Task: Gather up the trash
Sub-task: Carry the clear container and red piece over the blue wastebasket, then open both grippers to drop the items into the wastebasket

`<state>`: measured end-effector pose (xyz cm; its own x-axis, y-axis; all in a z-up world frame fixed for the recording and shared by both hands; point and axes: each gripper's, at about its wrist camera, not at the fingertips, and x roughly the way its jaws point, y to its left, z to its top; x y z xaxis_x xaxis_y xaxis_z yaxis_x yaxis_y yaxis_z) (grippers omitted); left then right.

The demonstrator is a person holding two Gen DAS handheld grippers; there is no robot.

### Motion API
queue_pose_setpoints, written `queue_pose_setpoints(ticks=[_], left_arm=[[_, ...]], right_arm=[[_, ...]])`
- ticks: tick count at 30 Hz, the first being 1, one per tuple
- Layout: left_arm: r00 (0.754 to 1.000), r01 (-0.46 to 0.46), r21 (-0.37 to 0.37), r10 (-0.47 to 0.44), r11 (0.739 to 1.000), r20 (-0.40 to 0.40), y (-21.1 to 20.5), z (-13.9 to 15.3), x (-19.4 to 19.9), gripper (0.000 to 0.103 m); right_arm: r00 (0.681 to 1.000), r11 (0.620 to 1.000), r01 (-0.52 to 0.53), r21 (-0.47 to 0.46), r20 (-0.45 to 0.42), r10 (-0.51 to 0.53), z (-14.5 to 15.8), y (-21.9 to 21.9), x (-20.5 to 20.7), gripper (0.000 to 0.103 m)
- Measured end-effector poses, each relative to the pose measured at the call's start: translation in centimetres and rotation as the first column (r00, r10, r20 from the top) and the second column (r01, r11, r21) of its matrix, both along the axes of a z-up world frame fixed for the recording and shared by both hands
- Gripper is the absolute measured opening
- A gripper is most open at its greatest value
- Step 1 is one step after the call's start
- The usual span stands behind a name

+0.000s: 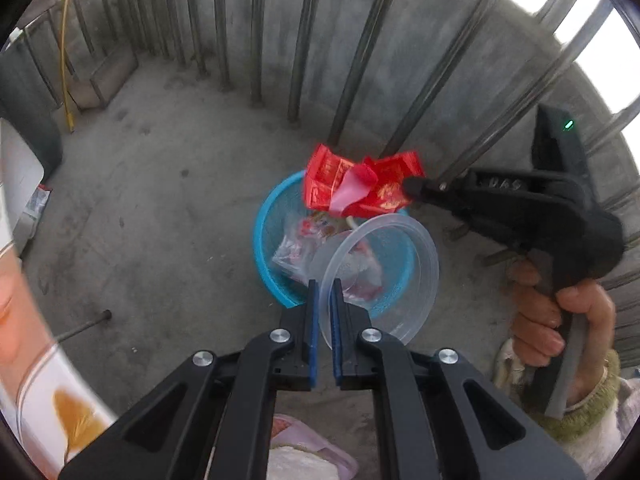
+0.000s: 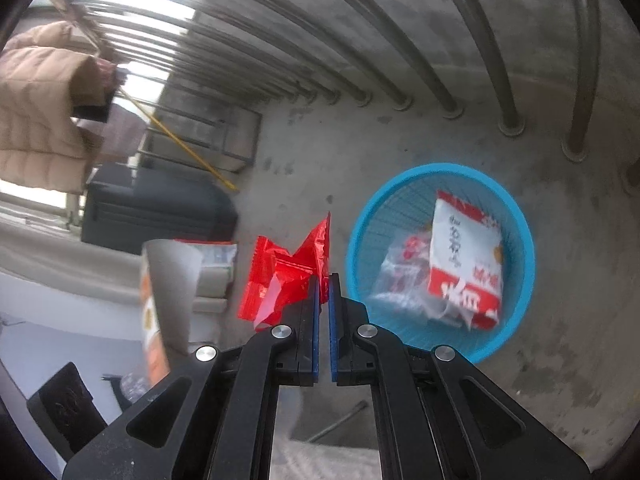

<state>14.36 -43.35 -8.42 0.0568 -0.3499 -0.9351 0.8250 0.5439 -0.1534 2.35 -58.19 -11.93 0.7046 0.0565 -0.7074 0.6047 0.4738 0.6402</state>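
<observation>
Red wrapper point(image 2: 288, 272); blue basket point(image 2: 516, 216)

Printing is present on the white-and-red snack packet point(image 2: 466, 256) in the blue basket point(image 2: 516, 216) and on the red wrappers point(image 1: 360, 184), but none is legible. Raised lettering on the right gripper body point(image 1: 504, 184) is blurred, unreadable.
</observation>
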Motion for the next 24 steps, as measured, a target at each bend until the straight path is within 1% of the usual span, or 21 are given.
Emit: queue_pose_setpoints(ticks=[2,3,4,5,6,7,9,11,15,16,17,18,19,21,22,24], left_arm=[[1.000,-0.005,0.027,0.005,1.000,-0.008,-1.3,-1.5,0.6,0.005],[0.999,-0.013,0.044,0.014,0.999,-0.030,-2.2,-2.5,1.0,0.011],[0.998,-0.024,0.058,0.028,0.998,-0.065,-2.7,-3.5,1.4,0.021],[0.995,-0.034,0.067,0.040,0.997,-0.092,-2.8,-4.3,1.6,0.043],[0.993,-0.052,0.077,0.060,0.996,-0.103,-2.9,-4.9,1.9,0.050],[0.992,-0.063,0.077,0.070,0.995,-0.103,-3.1,-5.1,2.1,0.050],[0.990,-0.077,0.068,0.085,0.995,-0.115,-3.2,-5.0,2.3,0.051],[0.987,-0.087,0.040,0.092,0.995,-0.135,-2.8,-4.4,2.3,0.053],[0.991,-0.077,-0.014,0.075,0.997,-0.108,-2.0,-2.3,2.0,0.057],[0.992,-0.078,-0.032,0.075,0.996,-0.100,-1.5,-1.3,1.9,0.058],[0.992,-0.079,-0.044,0.075,0.996,-0.098,-1.4,-0.9,2.1,0.061],[0.993,-0.082,-0.065,0.075,0.995,-0.094,-0.8,0.1,1.9,0.064],[0.993,-0.084,-0.086,0.076,0.993,-0.086,-0.4,1.0,1.6,0.066],[0.994,-0.086,-0.117,0.078,0.989,-0.071,0.8,2.2,1.5,0.073],[0.995,-0.089,-0.138,0.082,0.986,-0.059,2.0,3.4,1.0,0.074],[0.995,-0.091,-0.159,0.085,0.983,-0.043,3.6,4.7,0.5,0.077]], right_arm=[[1.000,1.000,-0.003,-0.002,-0.012,0.003,-1.1,-0.7,0.8,0.007],[1.000,1.000,-0.007,-0.003,-0.020,0.007,-1.9,-1.1,1.3,0.007],[0.999,1.000,-0.013,-0.002,-0.030,0.013,-2.5,-1.4,1.7,0.016],[0.998,1.000,-0.012,-0.005,-0.059,0.011,-3.5,-1.9,2.1,0.030],[0.995,1.000,0.004,-0.017,-0.101,-0.006,-4.5,-2.3,2.3,0.038],[0.991,0.999,0.008,-0.033,-0.130,-0.013,-5.1,-2.5,2.3,0.045],[0.989,0.998,0.025,-0.054,-0.145,-0.033,-5.5,-2.7,1.8,0.045],[0.994,0.996,0.049,-0.069,-0.098,-0.056,-4.9,-2.6,0.4,0.045],[0.994,0.989,0.079,-0.125,-0.060,-0.087,-2.8,-2.2,-2.0,0.048],[0.994,0.987,0.086,-0.133,-0.053,-0.093,-2.3,-2.1,-2.6,0.048],[0.994,0.986,0.091,-0.141,-0.045,-0.098,-1.7,-1.9,-3.2,0.049],[0.994,0.984,0.093,-0.151,-0.035,-0.100,-1.0,-1.7,-3.6,0.049],[0.995,0.983,0.093,-0.160,-0.030,-0.099,-0.6,-1.5,-3.9,0.050],[0.996,0.978,0.083,-0.193,-0.013,-0.087,0.8,-0.6,-4.6,0.054],[0.997,0.975,0.071,-0.210,0.001,-0.073,1.7,0.1,-5.1,0.056],[0.998,0.973,0.055,-0.225,0.017,-0.053,2.5,1.1,-5.3,0.057]])
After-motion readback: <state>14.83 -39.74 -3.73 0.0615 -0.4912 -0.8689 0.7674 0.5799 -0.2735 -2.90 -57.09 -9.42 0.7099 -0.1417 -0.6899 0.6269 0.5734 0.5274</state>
